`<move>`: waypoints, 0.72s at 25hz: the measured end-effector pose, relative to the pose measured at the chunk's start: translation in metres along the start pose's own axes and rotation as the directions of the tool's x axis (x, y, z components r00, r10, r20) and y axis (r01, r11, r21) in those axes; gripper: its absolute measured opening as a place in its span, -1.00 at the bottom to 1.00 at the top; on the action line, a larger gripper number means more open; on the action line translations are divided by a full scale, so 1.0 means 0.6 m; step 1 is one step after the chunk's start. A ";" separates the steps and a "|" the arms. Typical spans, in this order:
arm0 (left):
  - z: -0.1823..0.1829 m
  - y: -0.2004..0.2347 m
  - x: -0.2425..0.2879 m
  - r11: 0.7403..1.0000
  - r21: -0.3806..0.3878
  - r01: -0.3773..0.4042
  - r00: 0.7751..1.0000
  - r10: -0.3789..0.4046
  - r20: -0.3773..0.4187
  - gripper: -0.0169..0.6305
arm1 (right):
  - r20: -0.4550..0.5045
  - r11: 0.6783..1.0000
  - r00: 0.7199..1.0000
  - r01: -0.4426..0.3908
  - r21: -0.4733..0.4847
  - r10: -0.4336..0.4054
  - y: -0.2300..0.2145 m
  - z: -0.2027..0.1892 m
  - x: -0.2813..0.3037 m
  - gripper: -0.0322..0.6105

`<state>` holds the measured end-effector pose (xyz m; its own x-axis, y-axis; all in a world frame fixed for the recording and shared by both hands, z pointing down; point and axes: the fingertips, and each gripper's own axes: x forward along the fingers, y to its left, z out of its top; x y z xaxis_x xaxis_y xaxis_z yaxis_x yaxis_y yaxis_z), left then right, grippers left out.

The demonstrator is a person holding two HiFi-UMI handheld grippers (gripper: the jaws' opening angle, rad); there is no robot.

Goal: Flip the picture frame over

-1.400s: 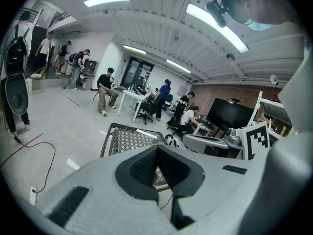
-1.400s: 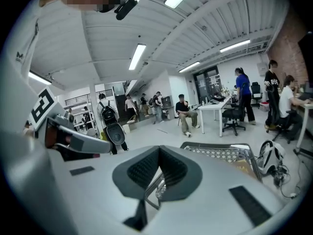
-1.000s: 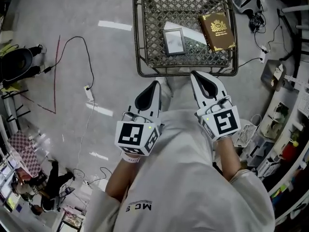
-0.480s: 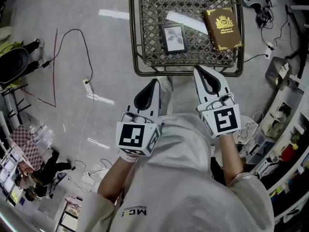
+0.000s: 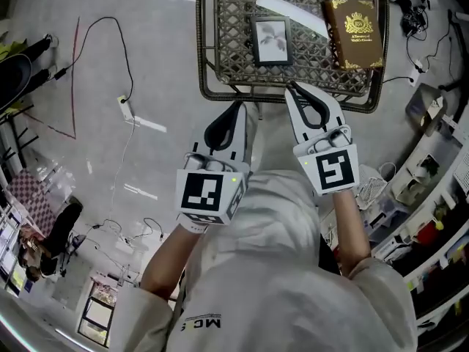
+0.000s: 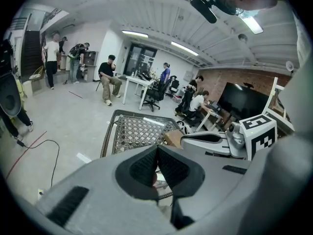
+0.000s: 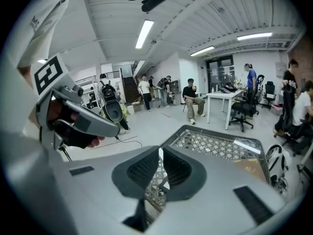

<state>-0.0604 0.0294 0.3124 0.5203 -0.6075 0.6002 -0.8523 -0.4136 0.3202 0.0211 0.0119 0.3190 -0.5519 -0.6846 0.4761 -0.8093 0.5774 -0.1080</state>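
- Seeing the picture frame [image 5: 271, 41] lying picture side up on the wire table [image 5: 227, 50], beside the book [image 5: 357, 24].
- Holding left gripper [image 5: 234, 108] and right gripper [image 5: 292, 90] closed on nothing, near the table's edge.
- Probably needing open jaws first, then pinching one frame edge gently.

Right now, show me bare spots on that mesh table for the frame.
Bare mesh lies left of the picture frame, up to the mesh table's left rim, and in a narrow band before its near rim. The right side is crowded: brown book and white strip.
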 end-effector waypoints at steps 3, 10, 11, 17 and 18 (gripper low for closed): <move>-0.018 0.018 0.018 0.999 -0.033 -0.030 0.999 0.029 -0.013 -0.89 | -0.029 0.998 0.998 -0.056 -0.011 0.056 0.003 -0.024 0.025 -0.63; -0.037 0.043 0.054 0.995 -0.078 -0.069 0.997 0.068 -0.020 -0.89 | -0.143 0.982 0.981 -0.146 -0.117 0.129 0.005 -0.090 0.078 -0.58; -0.041 0.046 0.059 0.994 -0.078 -0.072 0.997 0.070 -0.020 -0.89 | -0.157 0.979 0.978 -0.157 -0.128 0.136 0.004 -0.098 0.084 -0.58; -0.074 0.057 0.080 0.993 -0.065 -0.095 0.995 0.093 -0.040 -0.89 | -0.212 0.960 0.960 -0.222 -0.169 0.184 0.001 -0.143 0.116 -0.57; -0.081 0.059 0.085 0.992 -0.071 -0.100 0.994 0.097 -0.045 -0.89 | -0.218 0.957 0.957 -0.230 -0.176 0.190 -0.001 -0.151 0.121 -0.57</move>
<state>-0.0667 0.0171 0.3899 0.4319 -0.6135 0.6611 -0.9019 -0.3014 0.3096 -0.0002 0.0018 0.4327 -0.6385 -0.4489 0.6251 -0.6125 0.7883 -0.0594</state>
